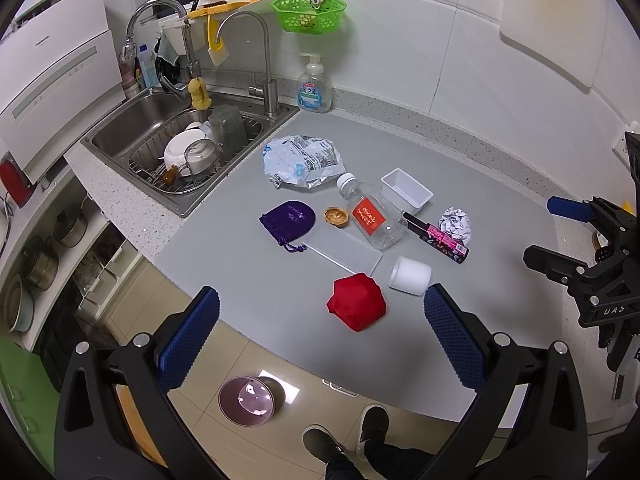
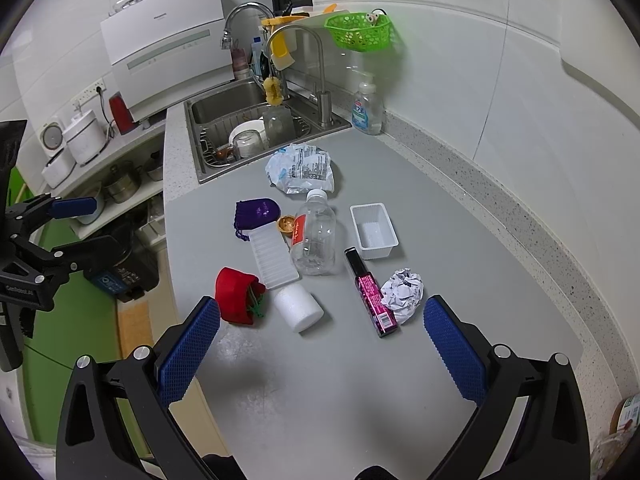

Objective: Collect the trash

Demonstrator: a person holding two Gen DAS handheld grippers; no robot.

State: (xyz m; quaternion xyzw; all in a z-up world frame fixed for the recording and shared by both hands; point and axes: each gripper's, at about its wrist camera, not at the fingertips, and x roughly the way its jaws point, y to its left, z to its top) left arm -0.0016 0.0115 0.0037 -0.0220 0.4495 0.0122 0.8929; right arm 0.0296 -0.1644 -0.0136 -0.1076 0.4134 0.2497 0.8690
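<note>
Both hand-held grippers (image 1: 320,316) (image 2: 322,320) gape wide, empty; clear bottle (image 2: 314,240) lies flat (cap toward sink (image 2: 208,118)).

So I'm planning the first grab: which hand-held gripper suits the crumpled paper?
Right: the paper lies just ahead of its open fingers; the left faces the red pouch.

Left wrist view: high over counter (image 1: 500,152) front edge, facing sink (image 1: 132,128) corner. Right wrist view: lower, nearer, further right. 2 views share the clutter, e.g. bottle (image 1: 370,216) (image 2: 314,236).
</note>
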